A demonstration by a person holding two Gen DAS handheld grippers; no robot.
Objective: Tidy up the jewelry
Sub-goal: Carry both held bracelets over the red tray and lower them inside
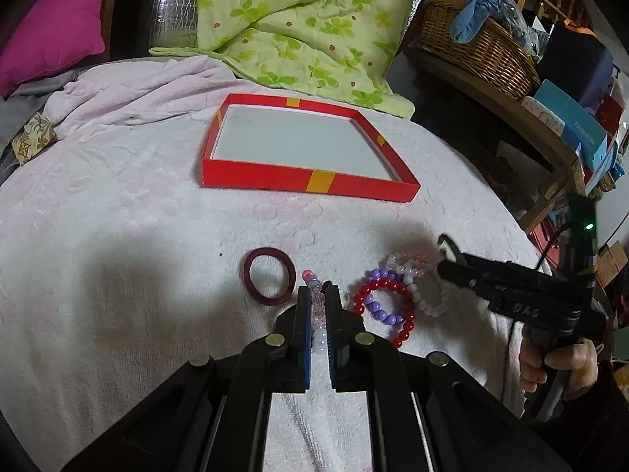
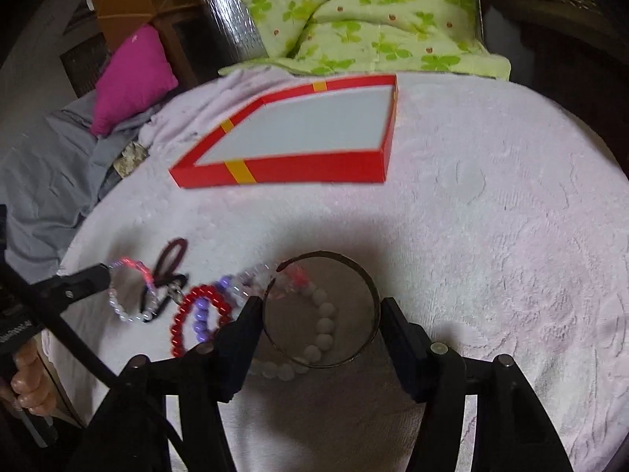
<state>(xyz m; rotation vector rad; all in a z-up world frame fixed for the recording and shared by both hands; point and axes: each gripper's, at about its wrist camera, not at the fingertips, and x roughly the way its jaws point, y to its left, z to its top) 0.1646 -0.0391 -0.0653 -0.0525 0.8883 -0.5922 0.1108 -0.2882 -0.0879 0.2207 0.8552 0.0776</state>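
this is a lived-in home, most likely a bedroom: the work surface is a bed (image 1: 118, 204) spread with a pale pink fleecy blanket, with a green clover-print quilt (image 1: 306, 27) bunched at its far side and a magenta pillow (image 1: 51, 27) at the corner. beside the bed a wooden shelf holds a wicker basket (image 1: 471, 47) stuffed with cloth, along with stacked cardboard boxes (image 1: 570, 126) and bags. the clutter and soft bedding are domestic, not those of a shop or lab.
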